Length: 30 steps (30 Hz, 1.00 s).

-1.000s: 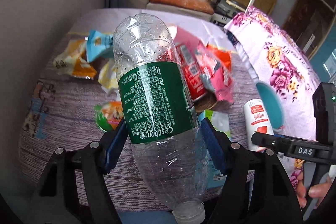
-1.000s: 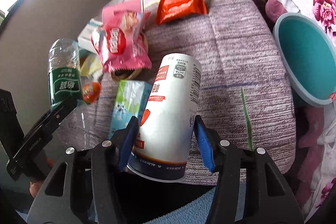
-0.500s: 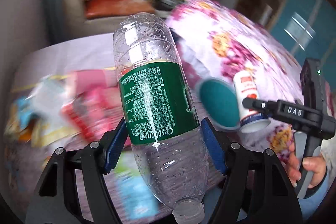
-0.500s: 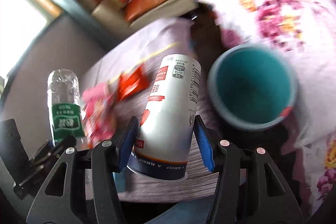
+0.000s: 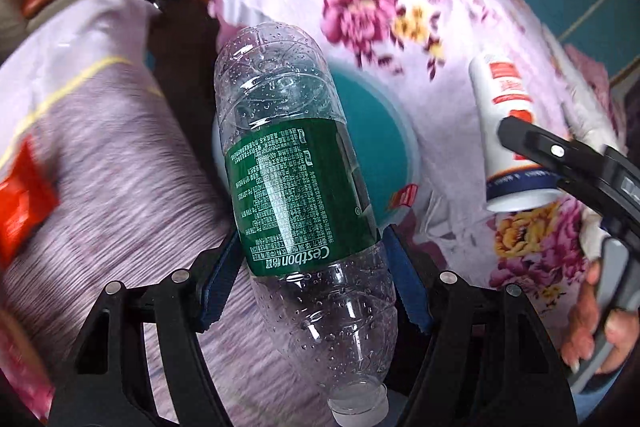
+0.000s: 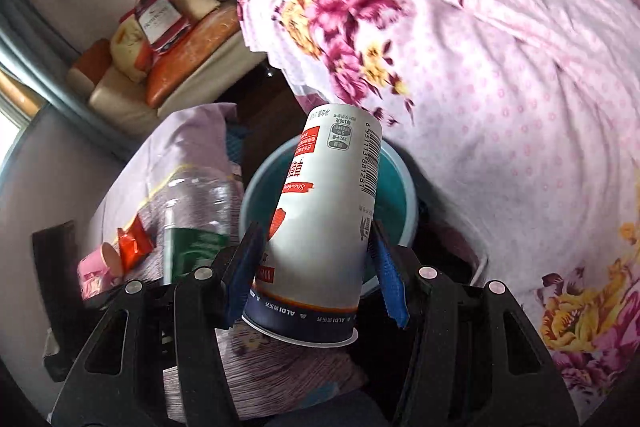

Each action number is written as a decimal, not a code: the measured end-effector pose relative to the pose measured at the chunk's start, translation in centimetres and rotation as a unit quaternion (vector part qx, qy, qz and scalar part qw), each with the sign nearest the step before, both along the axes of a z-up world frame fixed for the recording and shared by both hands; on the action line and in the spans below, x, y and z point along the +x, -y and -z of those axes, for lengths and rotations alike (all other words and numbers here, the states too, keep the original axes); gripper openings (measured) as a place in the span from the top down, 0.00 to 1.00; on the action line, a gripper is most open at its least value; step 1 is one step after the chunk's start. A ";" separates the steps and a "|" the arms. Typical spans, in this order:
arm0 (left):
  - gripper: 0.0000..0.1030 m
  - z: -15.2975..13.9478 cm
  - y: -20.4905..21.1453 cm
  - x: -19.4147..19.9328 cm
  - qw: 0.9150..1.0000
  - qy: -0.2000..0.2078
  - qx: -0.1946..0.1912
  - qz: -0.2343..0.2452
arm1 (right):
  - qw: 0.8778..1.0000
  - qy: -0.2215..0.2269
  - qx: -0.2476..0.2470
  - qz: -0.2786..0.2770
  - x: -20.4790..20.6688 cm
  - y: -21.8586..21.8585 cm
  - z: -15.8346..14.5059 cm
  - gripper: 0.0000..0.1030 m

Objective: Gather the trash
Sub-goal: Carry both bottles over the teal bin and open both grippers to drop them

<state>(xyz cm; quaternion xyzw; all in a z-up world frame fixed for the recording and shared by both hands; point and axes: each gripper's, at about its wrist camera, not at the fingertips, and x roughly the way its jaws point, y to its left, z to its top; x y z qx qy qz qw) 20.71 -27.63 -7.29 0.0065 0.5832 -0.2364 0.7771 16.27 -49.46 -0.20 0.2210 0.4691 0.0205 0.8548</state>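
**Bottle and cup held over the teal bin**

The left claw pinches a clear plastic bottle with its blue pads pressed on either side, just below the green label. The bottle's long axis runs along the claw's fingers, tilted a little: its capless neck points back toward the camera, its rounded base points forward and away. Behind the base, in the left wrist view, sits the teal bin, so the bottle hangs in front of the bin's opening.

The right claw pinches a white paper cup near its dark blue rim band. The cup lies along the fingers too, its open mouth toward the camera and its closed bottom pointing forward, leaning slightly right. In the right wrist view the cup covers much of the bin's mouth.

A person's hand grips the handle of the right claw. Beside the bin stands the surface with a purple woven cloth, carrying a red wrapper and a pink wrapper. A floral pink bedspread fills the other side.
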 end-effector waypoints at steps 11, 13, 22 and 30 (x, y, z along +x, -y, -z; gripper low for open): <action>0.30 5.1 3.9 2.2 0.997 -0.065 0.027 0.016 | 0.999 -0.031 0.007 0.013 2.0 2.6 3.0 0.50; 0.22 5.3 3.7 2.4 0.997 -0.070 0.023 0.011 | 0.999 -0.033 0.006 0.011 2.3 2.6 3.3 0.50; 0.31 5.0 4.2 4.9 0.998 -0.033 0.051 -0.008 | 0.999 -0.039 -0.001 0.004 3.6 2.2 4.0 0.50; 0.30 2.9 3.7 6.7 0.999 -0.039 0.022 -0.028 | 0.999 -0.048 -0.001 0.002 4.5 2.4 4.3 0.54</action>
